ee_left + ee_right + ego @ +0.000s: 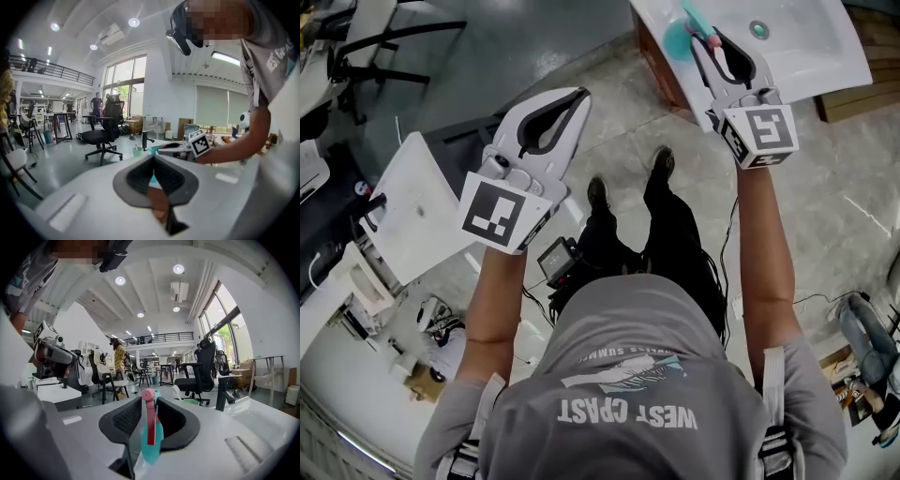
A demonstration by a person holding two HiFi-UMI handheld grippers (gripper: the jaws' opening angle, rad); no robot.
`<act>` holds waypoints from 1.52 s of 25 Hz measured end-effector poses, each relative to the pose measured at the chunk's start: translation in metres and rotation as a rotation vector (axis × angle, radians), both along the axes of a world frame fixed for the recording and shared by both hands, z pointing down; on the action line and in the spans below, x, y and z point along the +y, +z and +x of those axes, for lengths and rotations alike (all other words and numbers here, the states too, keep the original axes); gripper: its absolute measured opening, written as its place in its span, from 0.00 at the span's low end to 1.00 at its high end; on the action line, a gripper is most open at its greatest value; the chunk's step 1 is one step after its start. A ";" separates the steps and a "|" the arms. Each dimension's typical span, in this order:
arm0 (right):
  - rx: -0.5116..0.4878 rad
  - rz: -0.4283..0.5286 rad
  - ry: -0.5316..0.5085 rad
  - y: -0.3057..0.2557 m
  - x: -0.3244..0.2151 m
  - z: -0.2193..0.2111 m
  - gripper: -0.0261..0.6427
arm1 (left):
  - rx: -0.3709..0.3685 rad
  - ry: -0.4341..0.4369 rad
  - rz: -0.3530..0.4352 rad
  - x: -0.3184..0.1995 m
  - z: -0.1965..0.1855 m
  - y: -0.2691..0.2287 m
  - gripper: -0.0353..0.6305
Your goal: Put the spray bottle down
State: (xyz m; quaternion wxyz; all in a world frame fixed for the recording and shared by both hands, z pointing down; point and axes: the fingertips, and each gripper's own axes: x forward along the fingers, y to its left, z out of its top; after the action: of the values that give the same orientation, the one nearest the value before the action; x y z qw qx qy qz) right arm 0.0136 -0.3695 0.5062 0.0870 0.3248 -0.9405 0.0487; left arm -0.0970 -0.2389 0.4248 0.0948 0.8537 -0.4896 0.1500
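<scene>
Your right hand-held gripper [150, 401] stands open around the pink trigger head of the teal plastic spray bottle [678, 39], apparently resting by the left edge of the white washbasin [811, 42], so draw straight back without clipping it, leaving the closed, empty left hand-held gripper [581, 94] aside.

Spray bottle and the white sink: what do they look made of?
Spray bottle: likely plastic; smooth teal body, matte pink trigger. Sink: glossy white, ceramic or moulded resin, can't tell which; smooth rounded rim, metallic-looking drain ring.
</scene>
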 end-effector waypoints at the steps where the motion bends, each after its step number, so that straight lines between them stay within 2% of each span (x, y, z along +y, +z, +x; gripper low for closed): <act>1: 0.005 0.000 0.000 0.001 0.001 -0.001 0.21 | -0.001 0.000 0.000 0.002 -0.002 0.000 0.06; 16: 0.043 -0.012 0.030 0.003 0.014 -0.002 0.23 | -0.002 -0.004 -0.001 0.023 -0.023 -0.011 0.06; 22: 0.072 -0.009 0.040 0.009 0.015 0.005 0.16 | -0.003 -0.002 0.000 0.024 -0.022 -0.012 0.06; 32: 0.096 -0.027 0.019 0.011 0.015 0.015 0.21 | 0.001 0.005 -0.027 0.025 -0.015 -0.008 0.06; 38: 0.100 -0.034 0.020 0.011 0.016 0.015 0.21 | 0.008 0.006 0.000 0.023 -0.015 -0.013 0.06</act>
State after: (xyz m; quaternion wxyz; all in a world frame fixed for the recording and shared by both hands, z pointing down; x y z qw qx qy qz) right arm 0.0287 -0.3532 0.5170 0.1389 0.3348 -0.9307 0.0494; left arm -0.1119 -0.2164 0.4115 0.0963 0.8556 -0.4868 0.1470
